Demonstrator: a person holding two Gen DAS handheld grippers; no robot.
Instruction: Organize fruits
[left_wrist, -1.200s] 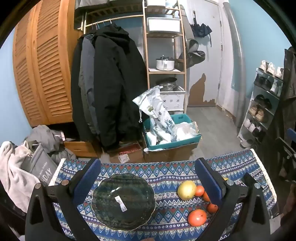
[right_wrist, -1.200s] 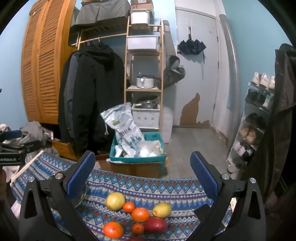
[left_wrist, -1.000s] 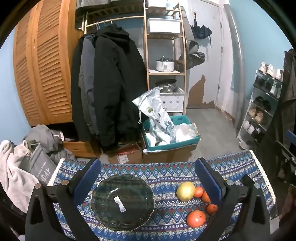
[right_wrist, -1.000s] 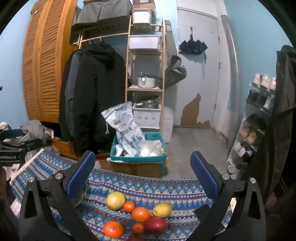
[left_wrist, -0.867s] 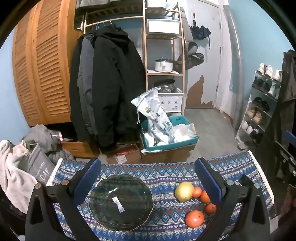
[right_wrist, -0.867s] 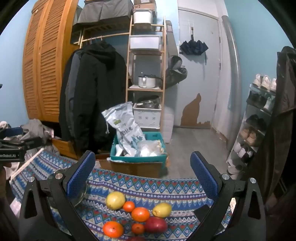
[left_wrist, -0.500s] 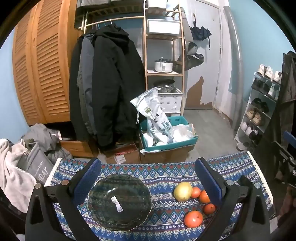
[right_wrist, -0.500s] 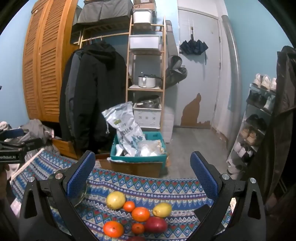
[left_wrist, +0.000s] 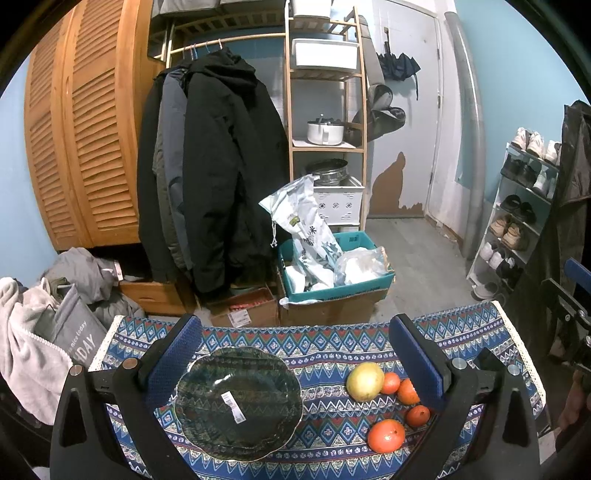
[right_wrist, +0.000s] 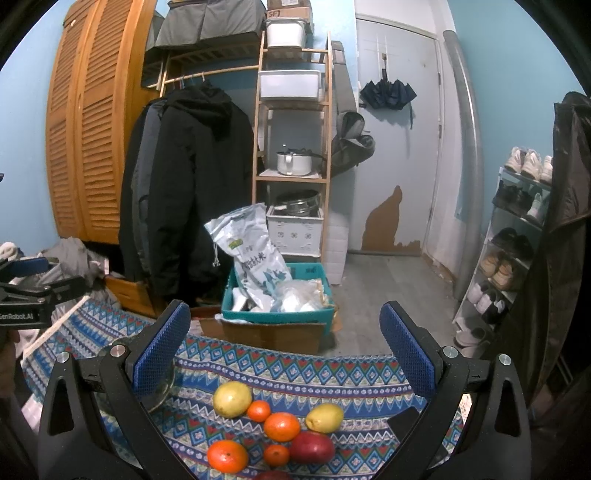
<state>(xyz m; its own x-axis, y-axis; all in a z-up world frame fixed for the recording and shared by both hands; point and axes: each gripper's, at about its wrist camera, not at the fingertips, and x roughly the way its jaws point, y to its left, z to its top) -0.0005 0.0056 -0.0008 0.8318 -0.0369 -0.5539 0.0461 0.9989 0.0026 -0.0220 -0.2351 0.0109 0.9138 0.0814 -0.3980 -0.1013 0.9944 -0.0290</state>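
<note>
A dark green glass plate (left_wrist: 236, 402) lies empty on the patterned tablecloth (left_wrist: 325, 343), below my open left gripper (left_wrist: 295, 354). To its right lie a yellow-green fruit (left_wrist: 365, 376) and several oranges (left_wrist: 386, 430). In the right wrist view my open right gripper (right_wrist: 284, 343) hovers above the fruit cluster: a yellow-green fruit (right_wrist: 232, 398), a lemon (right_wrist: 324, 417), several oranges (right_wrist: 281, 426) and a red apple (right_wrist: 312, 447). The plate's edge (right_wrist: 162, 393) shows behind the left finger. Both grippers hold nothing.
The table's far edge drops to the floor, where a teal crate (right_wrist: 277, 314) with bags sits on a cardboard box. Coats (left_wrist: 214, 177), a wooden shelf (left_wrist: 325, 140) and a shoe rack (left_wrist: 517, 221) stand beyond. The other gripper (right_wrist: 26, 291) shows at far left.
The left view has drifted slightly, so plate and fruit sit a little further left in frame. The right gripper has barely moved. Both stay open.
</note>
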